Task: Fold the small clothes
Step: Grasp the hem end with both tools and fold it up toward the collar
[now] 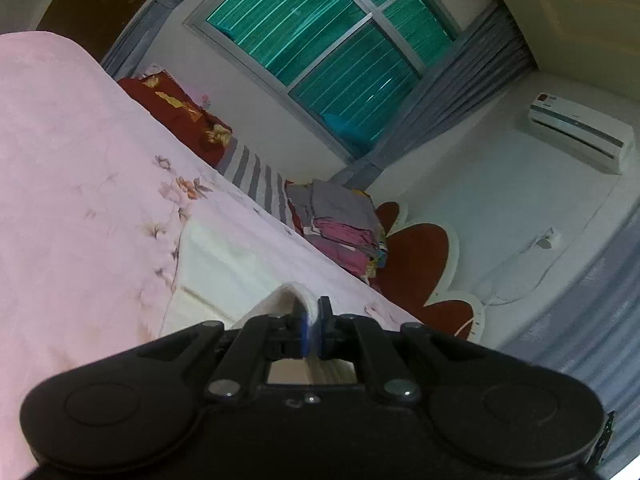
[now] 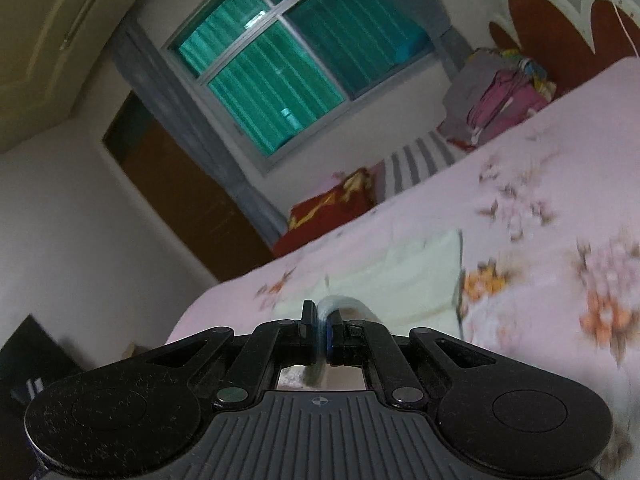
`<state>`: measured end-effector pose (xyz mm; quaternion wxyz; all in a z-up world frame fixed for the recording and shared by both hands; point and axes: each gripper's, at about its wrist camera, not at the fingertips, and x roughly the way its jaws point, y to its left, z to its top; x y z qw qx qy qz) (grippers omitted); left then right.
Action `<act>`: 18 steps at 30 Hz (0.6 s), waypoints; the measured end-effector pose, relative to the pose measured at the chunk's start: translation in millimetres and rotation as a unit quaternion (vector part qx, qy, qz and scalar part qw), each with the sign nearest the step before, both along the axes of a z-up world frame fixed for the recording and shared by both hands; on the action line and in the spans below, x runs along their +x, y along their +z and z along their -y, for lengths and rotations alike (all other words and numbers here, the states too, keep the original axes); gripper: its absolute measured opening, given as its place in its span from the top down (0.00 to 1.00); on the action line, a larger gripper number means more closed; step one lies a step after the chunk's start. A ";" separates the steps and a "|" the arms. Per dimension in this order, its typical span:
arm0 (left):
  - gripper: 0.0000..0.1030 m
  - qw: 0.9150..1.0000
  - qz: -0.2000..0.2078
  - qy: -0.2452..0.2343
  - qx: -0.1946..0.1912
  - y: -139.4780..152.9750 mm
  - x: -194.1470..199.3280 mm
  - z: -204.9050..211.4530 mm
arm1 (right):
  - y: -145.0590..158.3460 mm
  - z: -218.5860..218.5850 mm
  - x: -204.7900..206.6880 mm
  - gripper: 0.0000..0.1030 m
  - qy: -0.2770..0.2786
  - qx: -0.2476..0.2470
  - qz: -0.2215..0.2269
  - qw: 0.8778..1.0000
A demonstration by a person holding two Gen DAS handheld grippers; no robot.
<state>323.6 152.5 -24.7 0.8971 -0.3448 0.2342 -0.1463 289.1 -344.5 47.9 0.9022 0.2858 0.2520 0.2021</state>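
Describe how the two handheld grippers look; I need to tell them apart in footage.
Both are black, with round side lobes, linkage arms and blue finger pads. The left gripper has a smooth body; the right gripper has a ribbed grey top with a small crosshair mark.

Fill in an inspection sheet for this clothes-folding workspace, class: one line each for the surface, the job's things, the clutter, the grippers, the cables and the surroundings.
Surface: bed under a pink floral cover.
Job's things: cream garment spread on the cover, a pinched edge of it lifted by each gripper.
Clutter: stack of folded clothes at the far edge by the headboard; red pillow; striped cloth.
Grippers: left gripper shut on the cream garment; right gripper shut on it too.
Cables: white cord running down the wall from a socket.
Surroundings: window with green blinds and grey curtains; air conditioner on the wall; red and white headboard; brown door.
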 end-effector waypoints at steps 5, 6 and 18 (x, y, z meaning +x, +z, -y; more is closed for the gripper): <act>0.96 0.999 -0.034 0.001 -0.017 -22.3 43.1 -8.8 | -5.3 -1.4 61.0 0.97 -0.016 0.000 -0.020 1.000; 0.96 0.999 -0.042 0.001 -0.021 -28.0 53.0 -10.7 | -8.4 -0.5 68.5 0.97 -0.017 0.000 -0.023 1.000; 0.96 0.995 -0.104 -0.014 0.002 -67.8 149.6 -13.6 | -78.0 -10.7 174.4 0.97 -0.046 -0.006 -0.101 0.994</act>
